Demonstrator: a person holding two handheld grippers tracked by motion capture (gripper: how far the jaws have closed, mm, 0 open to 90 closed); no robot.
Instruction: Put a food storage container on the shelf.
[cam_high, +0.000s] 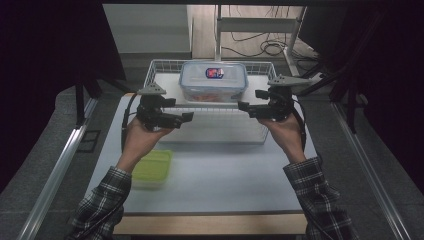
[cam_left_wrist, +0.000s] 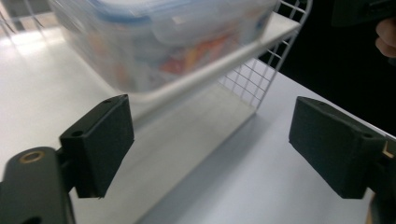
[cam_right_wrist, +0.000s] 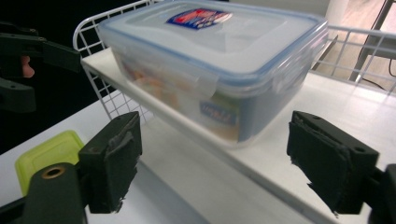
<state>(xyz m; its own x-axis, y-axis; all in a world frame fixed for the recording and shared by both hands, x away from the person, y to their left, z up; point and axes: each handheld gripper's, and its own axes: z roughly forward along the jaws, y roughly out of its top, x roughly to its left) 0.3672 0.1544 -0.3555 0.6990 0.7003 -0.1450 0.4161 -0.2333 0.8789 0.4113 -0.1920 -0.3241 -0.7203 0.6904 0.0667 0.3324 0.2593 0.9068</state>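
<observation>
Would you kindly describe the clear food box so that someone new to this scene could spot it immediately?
Look to the far side of the white table, where a white wire rack stands. On its raised shelf sits the clear food box, between the two grippers. Its see-through walls, blue-edged clip lid and red-and-blue sticker set it apart from the opaque green container lying on the tabletop nearer the person.

My left gripper (cam_high: 186, 118) and right gripper (cam_high: 248, 102) flank the clear lidded container (cam_high: 214, 80) on the white shelf (cam_high: 170, 86), bare tabletop (cam_high: 225, 170) under both. The shelf's wire rails (cam_high: 162, 64) wall off its back and sides. The green box (cam_high: 151, 168) blocks the near-left table; the near-right side lies free.
</observation>
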